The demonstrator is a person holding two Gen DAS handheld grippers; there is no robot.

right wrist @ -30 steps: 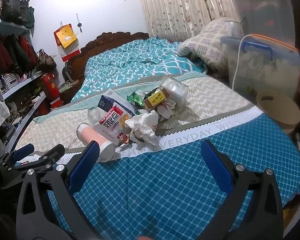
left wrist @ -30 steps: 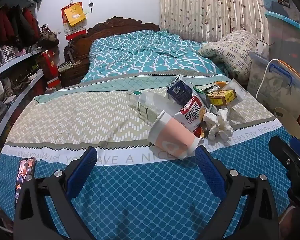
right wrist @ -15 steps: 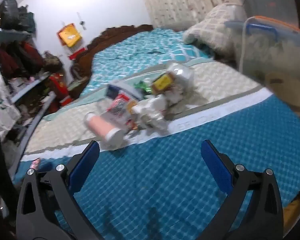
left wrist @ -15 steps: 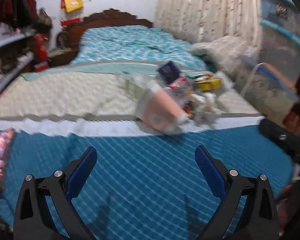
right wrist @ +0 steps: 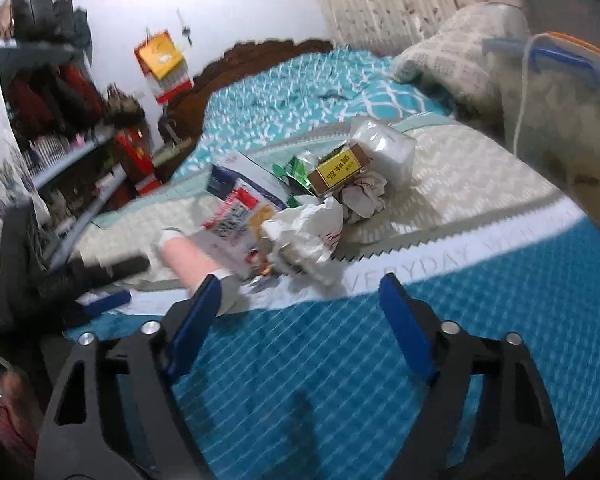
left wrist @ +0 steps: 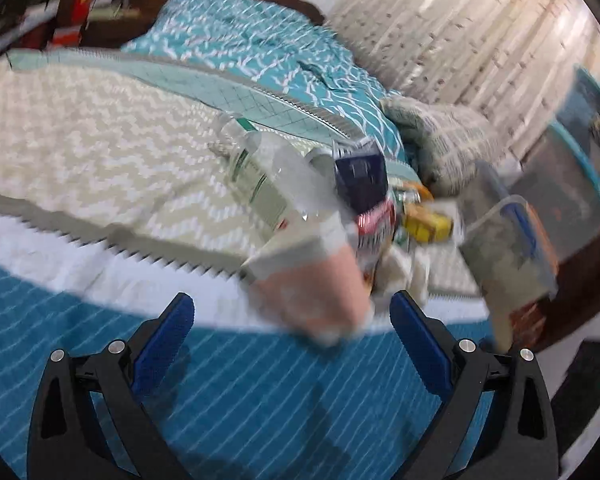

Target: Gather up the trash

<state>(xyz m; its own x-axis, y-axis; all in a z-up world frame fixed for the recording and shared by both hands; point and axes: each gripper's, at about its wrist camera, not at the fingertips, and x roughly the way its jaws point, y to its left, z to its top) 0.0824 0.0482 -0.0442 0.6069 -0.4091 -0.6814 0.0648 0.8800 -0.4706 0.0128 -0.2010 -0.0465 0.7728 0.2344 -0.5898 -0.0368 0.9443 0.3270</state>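
Two claws of yours spread wide and empty, left claw (left wrist: pixel 290 316) just short of the toppled pink paper cup (left wrist: pixel 312 286), right claw (right wrist: pixel 300 300) facing the crumpled white wrapper (right wrist: pixel 306 234), trash heaped on the blue patterned bedspread (right wrist: pixel 320 380).

Both tools nearer pink cup (left wrist: pixel 312 296).

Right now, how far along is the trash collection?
Nothing looks collected: the pink paper cup, plastic bottle, crumpled tissue and yellow box all lie piled on the bed. Left gripper and right gripper are open and empty. Every piece remains.
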